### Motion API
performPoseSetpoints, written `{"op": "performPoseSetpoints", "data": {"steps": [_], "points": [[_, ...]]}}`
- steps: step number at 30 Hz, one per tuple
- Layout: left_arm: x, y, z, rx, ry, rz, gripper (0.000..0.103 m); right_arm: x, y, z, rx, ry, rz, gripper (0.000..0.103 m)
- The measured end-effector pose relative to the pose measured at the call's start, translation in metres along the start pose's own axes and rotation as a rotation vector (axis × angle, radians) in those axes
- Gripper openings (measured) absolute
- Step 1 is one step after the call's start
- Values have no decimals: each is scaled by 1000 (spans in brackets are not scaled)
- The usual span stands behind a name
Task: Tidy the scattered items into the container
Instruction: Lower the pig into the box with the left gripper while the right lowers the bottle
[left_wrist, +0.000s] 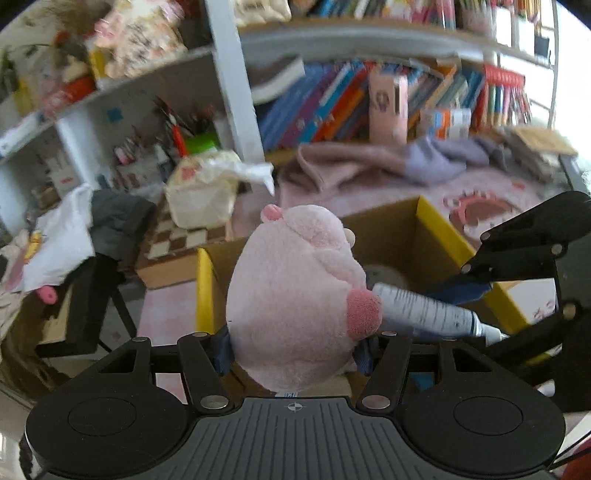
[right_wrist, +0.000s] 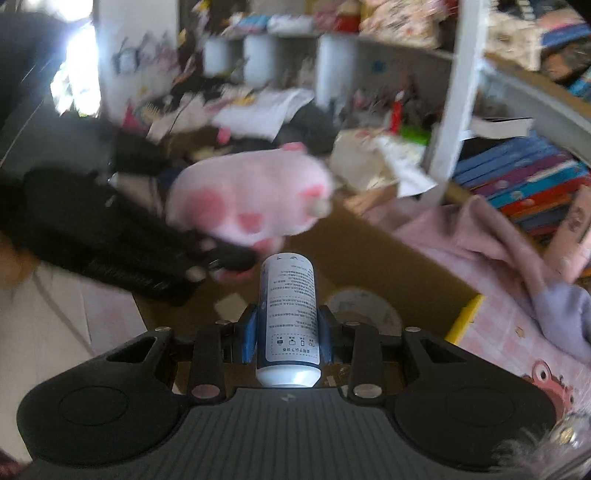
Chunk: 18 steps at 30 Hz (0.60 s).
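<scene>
My left gripper (left_wrist: 293, 354) is shut on a pink plush toy (left_wrist: 295, 291) and holds it above the open cardboard box (left_wrist: 391, 236) with yellow flap edges. My right gripper (right_wrist: 288, 332) is shut on a white and blue tube (right_wrist: 290, 314) with printed text, also over the box (right_wrist: 369, 254). In the left wrist view the tube (left_wrist: 424, 310) and the right gripper (left_wrist: 469, 284) come in from the right. In the right wrist view the plush (right_wrist: 251, 199) hangs ahead, held by the left gripper (right_wrist: 218, 254). A round whitish item (right_wrist: 362, 306) lies in the box.
A pink patterned mat (right_wrist: 517, 343) lies under the box. Pink and lilac cloths (left_wrist: 369, 162) are heaped behind it. A bookshelf (left_wrist: 369, 103) full of books, a chessboard box (left_wrist: 177, 240), a paper bag (left_wrist: 203, 192) and clothes (left_wrist: 74, 236) stand around.
</scene>
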<state>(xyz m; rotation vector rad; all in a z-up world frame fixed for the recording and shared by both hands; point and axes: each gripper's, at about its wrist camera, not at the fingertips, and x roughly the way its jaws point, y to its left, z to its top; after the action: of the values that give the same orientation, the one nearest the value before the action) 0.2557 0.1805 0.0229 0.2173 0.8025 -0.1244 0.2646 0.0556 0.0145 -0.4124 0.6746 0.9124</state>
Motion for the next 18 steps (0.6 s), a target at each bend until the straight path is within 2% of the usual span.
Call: {"op": "performPoseSetpoints", "data": {"steps": [6,10,14,17,18], "points": [[36,0,17,79,98,-22,62,30,1,1,-99,125,25,31],[57,-3,22,125,155,-4,64,42,0,1,-147,173,40,31],[63,-9,22,165,160,11,66,50,-4,3,-150,197,57,31],[59,-12,24,178,126,24,68,52,-6,3,-145,199,60,32],[54,-12,25,181,107,30,74,52,-7,3,-141,195,59,32]]}}
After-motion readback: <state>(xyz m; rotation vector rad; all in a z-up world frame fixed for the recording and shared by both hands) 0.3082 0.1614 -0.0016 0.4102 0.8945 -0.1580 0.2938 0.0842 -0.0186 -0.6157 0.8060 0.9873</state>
